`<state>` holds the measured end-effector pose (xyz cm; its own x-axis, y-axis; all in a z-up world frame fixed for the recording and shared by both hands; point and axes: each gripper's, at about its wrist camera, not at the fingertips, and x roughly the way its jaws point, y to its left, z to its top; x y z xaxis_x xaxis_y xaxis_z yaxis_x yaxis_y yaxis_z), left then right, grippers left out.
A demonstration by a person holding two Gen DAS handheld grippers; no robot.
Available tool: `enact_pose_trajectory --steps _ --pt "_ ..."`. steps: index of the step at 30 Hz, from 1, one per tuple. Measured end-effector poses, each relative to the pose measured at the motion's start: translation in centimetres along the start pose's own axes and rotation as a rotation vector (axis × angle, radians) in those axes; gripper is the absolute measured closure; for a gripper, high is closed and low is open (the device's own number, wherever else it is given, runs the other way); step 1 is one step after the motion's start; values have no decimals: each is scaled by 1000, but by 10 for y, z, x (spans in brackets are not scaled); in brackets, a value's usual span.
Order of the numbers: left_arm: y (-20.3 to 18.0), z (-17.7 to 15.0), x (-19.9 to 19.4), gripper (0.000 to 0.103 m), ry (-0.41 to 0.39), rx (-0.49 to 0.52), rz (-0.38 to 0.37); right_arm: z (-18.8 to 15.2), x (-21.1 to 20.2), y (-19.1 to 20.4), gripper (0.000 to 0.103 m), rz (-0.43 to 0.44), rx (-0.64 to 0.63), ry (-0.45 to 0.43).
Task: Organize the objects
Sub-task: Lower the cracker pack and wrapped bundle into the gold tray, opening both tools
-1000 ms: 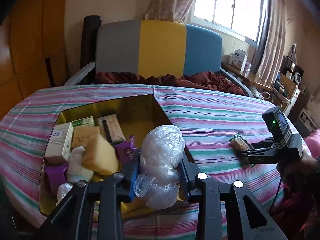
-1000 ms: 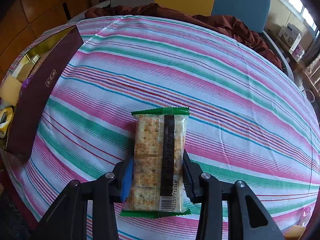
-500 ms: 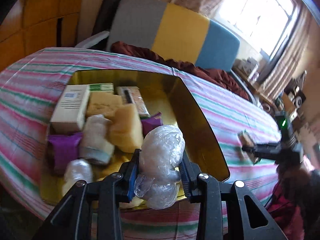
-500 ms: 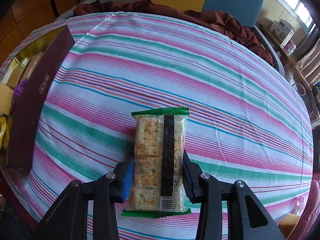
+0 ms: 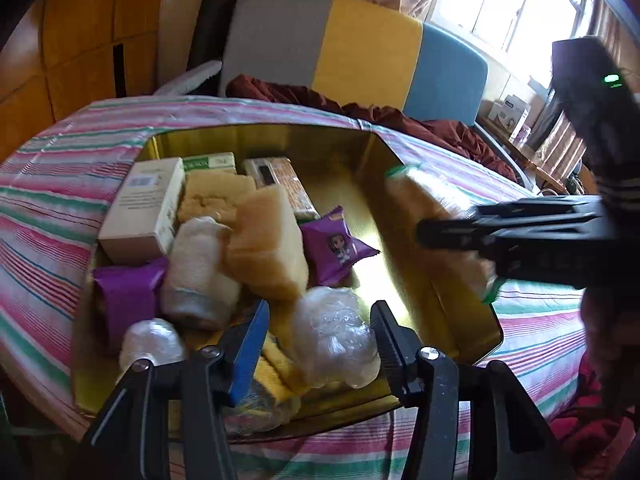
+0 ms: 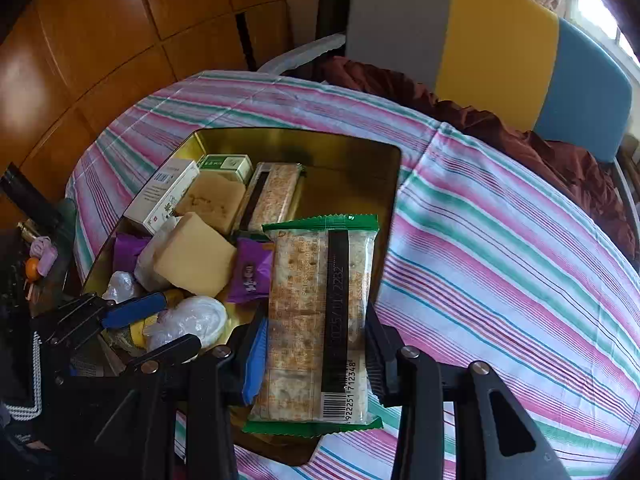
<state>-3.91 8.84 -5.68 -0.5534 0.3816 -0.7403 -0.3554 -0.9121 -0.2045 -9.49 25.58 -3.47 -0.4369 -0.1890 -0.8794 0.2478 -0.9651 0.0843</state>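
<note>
A gold tin box (image 5: 424,288) (image 6: 352,148) sits on the striped tablecloth, filled with sponges, purple snack packs, cartons and a cracker pack. My left gripper (image 5: 318,322) is open over the box's near end; the clear plastic ball (image 5: 334,338) (image 6: 192,320) lies between its fingers, resting among the items. My right gripper (image 6: 316,340) is shut on a green-edged cracker pack (image 6: 320,312) (image 5: 436,224) and holds it over the box's right wall. The left gripper also shows in the right wrist view (image 6: 156,328).
Inside the box lie a yellow sponge (image 5: 266,246), a white carton (image 5: 146,204), a purple pack (image 5: 334,246) and a cloth roll (image 5: 196,276). A tricolour chair (image 5: 352,48) with a dark red cloth stands behind the table. Small items sit off the table's left (image 6: 40,256).
My left gripper has opened and let the plastic ball down into the box. My right gripper has carried the cracker pack left from over the tablecloth to over the box.
</note>
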Motion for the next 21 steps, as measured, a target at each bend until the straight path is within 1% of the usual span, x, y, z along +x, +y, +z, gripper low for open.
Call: enact_pose_trajectory --steps 2,5,8,11,13,15,16,21 --pt "4 0 -9 41 -29 -5 18 0 15 8 62 4 -17 35" --pt "13 0 -22 39 -65 -20 43 -4 33 17 62 -8 -23 78" --pt "21 1 -33 35 -103 -37 79 -10 39 20 62 -14 -17 97" --pt "31 3 -41 29 -117 -62 100 -15 42 23 61 -14 -13 117" --pt "35 4 -45 26 -123 -72 118 -18 42 26 59 -10 -11 121" --pt "37 5 -49 21 -132 -74 144 -21 40 27 53 -13 -10 115" --pt "37 5 -52 20 -137 -72 154 -22 37 28 53 -14 -7 107" --pt "35 6 -68 3 -181 -68 213 -30 9 33 53 -18 27 21"
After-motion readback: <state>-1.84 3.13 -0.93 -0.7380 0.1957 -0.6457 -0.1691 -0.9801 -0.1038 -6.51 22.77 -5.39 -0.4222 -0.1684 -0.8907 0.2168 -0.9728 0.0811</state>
